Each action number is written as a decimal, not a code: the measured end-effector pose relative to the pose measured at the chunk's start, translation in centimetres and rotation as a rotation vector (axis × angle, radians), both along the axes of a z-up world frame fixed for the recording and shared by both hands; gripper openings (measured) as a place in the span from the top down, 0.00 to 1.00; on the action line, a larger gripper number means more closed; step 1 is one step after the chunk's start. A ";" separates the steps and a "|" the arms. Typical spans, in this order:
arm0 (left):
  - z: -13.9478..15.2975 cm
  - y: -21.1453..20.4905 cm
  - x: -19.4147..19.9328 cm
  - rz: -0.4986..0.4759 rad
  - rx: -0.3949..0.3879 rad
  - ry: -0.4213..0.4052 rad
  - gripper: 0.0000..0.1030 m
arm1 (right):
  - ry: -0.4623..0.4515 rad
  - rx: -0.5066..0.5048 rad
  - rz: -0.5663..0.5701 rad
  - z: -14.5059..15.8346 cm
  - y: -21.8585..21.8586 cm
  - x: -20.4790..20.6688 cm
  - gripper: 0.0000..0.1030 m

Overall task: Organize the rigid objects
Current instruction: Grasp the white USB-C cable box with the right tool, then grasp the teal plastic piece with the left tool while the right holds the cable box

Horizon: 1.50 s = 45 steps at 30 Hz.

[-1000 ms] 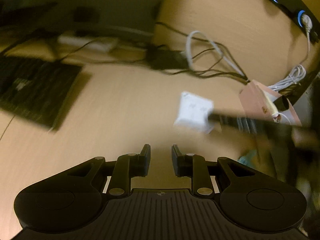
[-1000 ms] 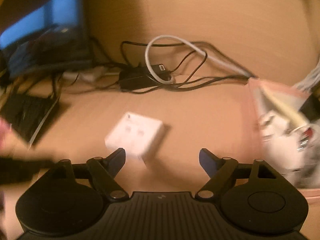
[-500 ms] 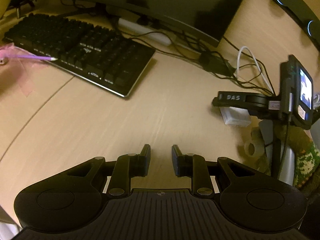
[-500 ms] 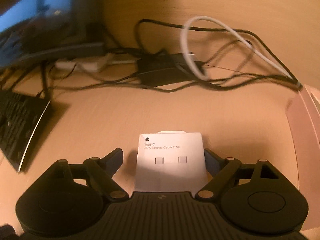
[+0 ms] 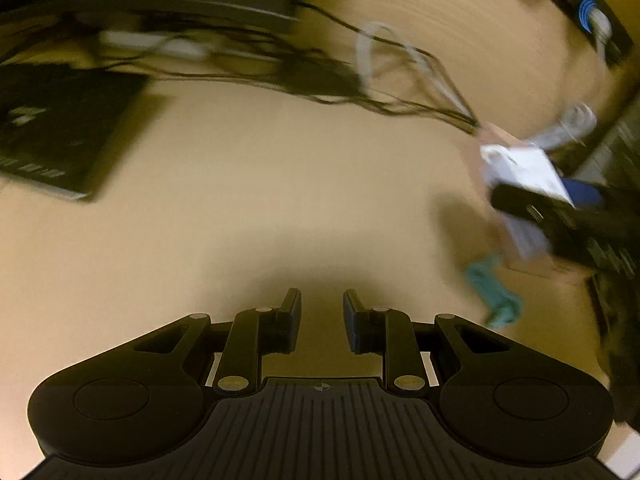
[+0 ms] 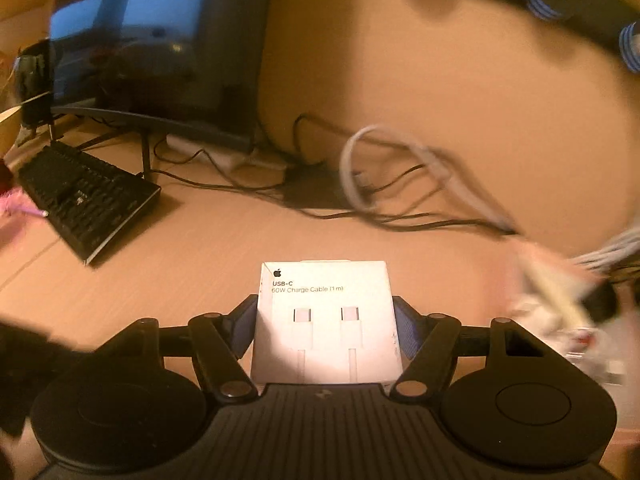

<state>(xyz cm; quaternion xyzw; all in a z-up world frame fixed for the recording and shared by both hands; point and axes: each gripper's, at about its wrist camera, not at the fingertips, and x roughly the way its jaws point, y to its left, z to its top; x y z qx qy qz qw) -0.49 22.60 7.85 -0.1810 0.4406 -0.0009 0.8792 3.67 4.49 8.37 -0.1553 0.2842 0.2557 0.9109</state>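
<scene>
Right wrist view: one white cable box (image 6: pixel 326 320) is clamped by the right gripper (image 6: pixel 325 322); one keyboard (image 6: pixel 86 204) is seen. Left gripper (image 5: pixel 321 316): narrowly parted, nothing held.

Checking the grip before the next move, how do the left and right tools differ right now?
The right tool is shut on the white USB-C cable box; the left tool holds nothing. The right tool's fingers sit wide apart, the left tool's close together with a narrow gap. Both are black, over the wooden desk.
</scene>
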 end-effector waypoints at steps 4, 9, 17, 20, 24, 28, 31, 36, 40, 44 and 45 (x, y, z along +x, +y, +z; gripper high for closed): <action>0.1 -3.9 1.9 -0.085 -0.014 -0.008 0.75 | -0.066 -0.046 -0.080 0.4 -5.8 -3.4 0.33; -0.1 -8.1 3.1 -0.158 -0.010 0.005 0.76 | -0.004 -0.029 -0.301 -2.2 -13.1 -3.8 0.33; -0.7 -10.0 4.0 -0.135 0.017 0.047 0.76 | 0.064 0.053 -0.468 -6.6 -18.2 -3.6 0.33; -0.6 -9.8 4.0 -0.088 0.008 0.052 0.76 | 0.105 0.094 -0.473 -7.7 -19.0 -3.8 0.33; -0.5 -9.9 4.4 -0.068 -0.008 0.054 0.76 | 0.121 0.122 -0.465 -8.6 -19.5 -4.9 0.28; -0.3 -11.0 5.2 -0.080 0.000 0.051 0.76 | 0.075 0.105 -0.471 -9.4 -19.1 -5.6 0.20; -0.2 -11.9 5.8 -0.075 0.040 0.042 0.76 | 0.072 0.112 -0.481 -9.4 -19.3 -5.8 0.19; 0.3 -12.8 6.4 -0.084 0.051 0.020 0.76 | 0.070 0.116 -0.489 -9.5 -19.2 -5.8 0.16; 0.3 -14.0 6.5 -0.110 0.054 0.003 0.76 | 0.072 0.117 -0.484 -9.6 -19.2 -5.8 0.13; 0.1 -15.3 6.4 -0.146 0.095 -0.005 0.75 | 0.077 0.118 -0.474 -9.7 -19.2 -5.7 0.10; 0.0 -15.5 6.3 -0.148 0.106 -0.011 0.75 | 0.078 0.118 -0.471 -9.7 -19.2 -5.7 0.09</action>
